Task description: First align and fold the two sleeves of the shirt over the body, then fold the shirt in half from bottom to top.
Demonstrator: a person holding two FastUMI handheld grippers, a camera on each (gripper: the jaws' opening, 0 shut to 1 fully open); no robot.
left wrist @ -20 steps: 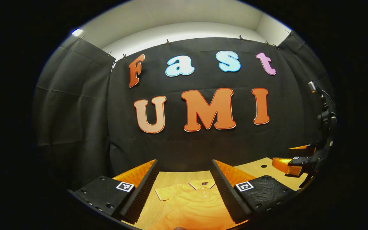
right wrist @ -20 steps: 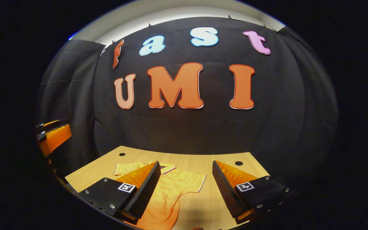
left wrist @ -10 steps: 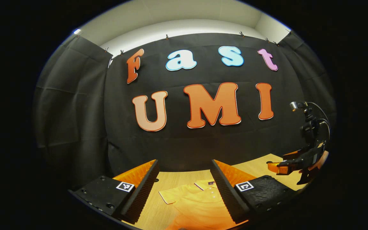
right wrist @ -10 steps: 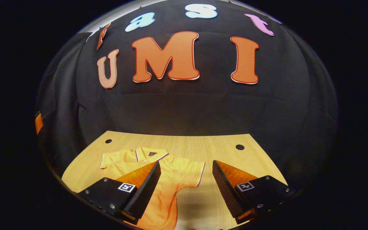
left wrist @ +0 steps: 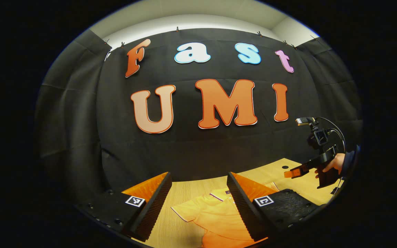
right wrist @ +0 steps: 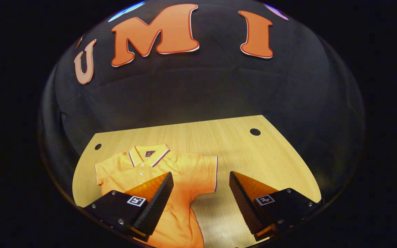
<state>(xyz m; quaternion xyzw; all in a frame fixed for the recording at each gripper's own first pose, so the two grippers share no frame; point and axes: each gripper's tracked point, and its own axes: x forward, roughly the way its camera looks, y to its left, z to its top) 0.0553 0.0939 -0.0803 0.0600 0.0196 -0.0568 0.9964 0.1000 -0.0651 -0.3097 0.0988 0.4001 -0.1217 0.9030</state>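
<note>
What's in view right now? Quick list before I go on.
Shirt: one, orange polo, flat on the table, collar toward the wall, sleeves spread.
Table: one, light wood, two dark holes near its far edge.
Booth wall: black cloth behind the table.
Left gripper: jaws open, above the shirt's collar end.
Right gripper: jaws open, over the shirt's sleeve side.
Hand: one, holding the right gripper, at the right of the left gripper view.
</note>
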